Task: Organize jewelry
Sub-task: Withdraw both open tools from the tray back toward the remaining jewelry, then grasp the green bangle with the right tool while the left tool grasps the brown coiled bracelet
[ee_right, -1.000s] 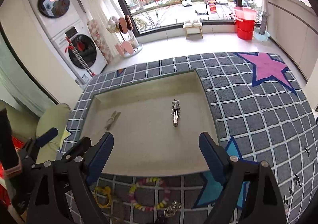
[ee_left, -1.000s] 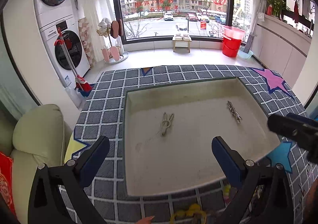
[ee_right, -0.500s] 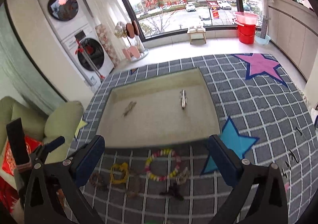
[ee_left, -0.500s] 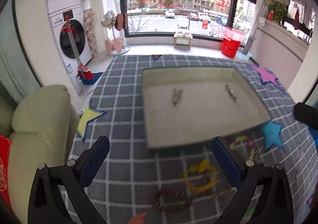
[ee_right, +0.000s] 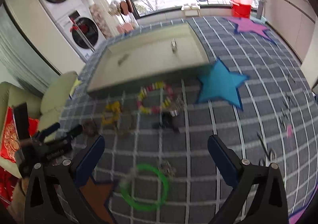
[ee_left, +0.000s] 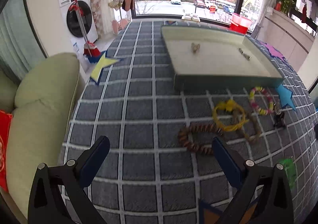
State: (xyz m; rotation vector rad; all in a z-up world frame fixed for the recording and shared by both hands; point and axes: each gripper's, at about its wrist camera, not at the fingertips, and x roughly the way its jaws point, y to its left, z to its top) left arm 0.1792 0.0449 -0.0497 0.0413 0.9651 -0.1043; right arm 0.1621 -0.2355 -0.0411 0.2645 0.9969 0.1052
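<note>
Tray (ee_left: pixel 228 81) first: it sits on the grid-patterned mat (ee_left: pixel 139 116), a shallow rectangle with a pale floor and a dark green wall. Two things lie inside it, well apart: a small rabbit-eared clip (ee_left: pixel 195 47) toward the tray's middle, and a long silver hair clip (ee_left: pixel 244 54) close to the tray's right wall.

The rest of the jewelry lies outside, on the mat in front of the tray's near wall. Just beside that wall is a pink and yellow bead bracelet (ee_left: pixel 260 100). Nearer to me than that, a yellow ring bracelet (ee_left: pixel 228 116) overlaps a thin tan loop, and a brown bead bracelet (ee_left: pixel 198 137) touches the yellow one's near side. A small black clip (ee_left: pixel 279 119) lies right of the bead bracelet. A green bangle (ee_right: pixel 145 187) lies farthest from the tray.

My left gripper (ee_left: pixel 161 158) hangs over the mat in front of the tray, fingers spread wide, nothing between them; the brown bracelet is just beyond my right fingertip. My right gripper (ee_right: pixel 156 156) is also spread wide and empty, held above the green bangle, which shows between its fingers. That view is blurred.
</note>
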